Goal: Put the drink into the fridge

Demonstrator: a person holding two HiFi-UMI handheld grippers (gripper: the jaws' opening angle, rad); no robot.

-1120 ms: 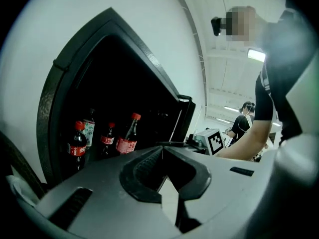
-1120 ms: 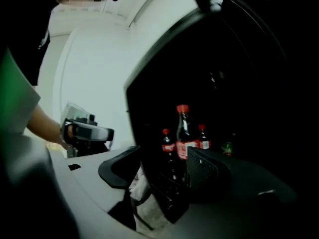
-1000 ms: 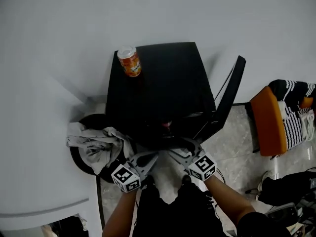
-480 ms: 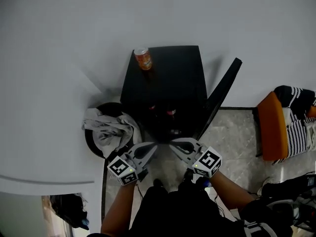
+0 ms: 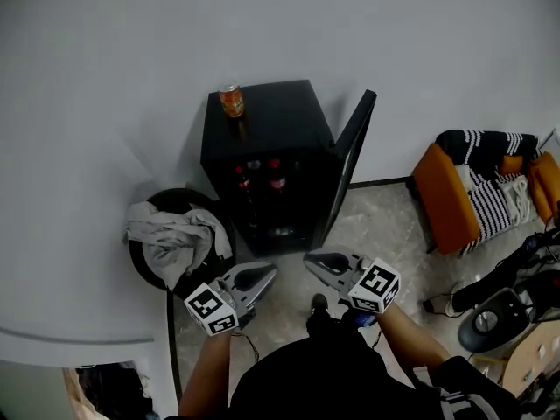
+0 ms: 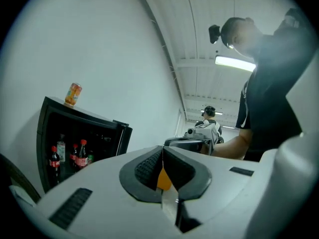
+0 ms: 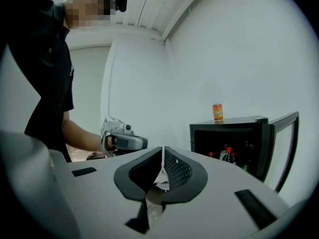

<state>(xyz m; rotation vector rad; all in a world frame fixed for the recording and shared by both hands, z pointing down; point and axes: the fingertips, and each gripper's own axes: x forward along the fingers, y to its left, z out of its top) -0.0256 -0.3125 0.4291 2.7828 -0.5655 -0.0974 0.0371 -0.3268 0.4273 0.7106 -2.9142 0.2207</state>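
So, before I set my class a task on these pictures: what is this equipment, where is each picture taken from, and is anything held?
There is no robot: a person holds a grey two-jaw gripper in each hand. One picture comes from a camera on the person's head, looking down; the left gripper and right gripper show near its bottom. The other two come from cameras riding on the grippers, looking along their jaws. Both pairs of jaws are shut and hold nothing. On the floor stands a small black fridge with its door open and red-capped bottles inside. An orange drink can stands on top of it, untouched. Beside it sits a round black bin holding grey cloth.
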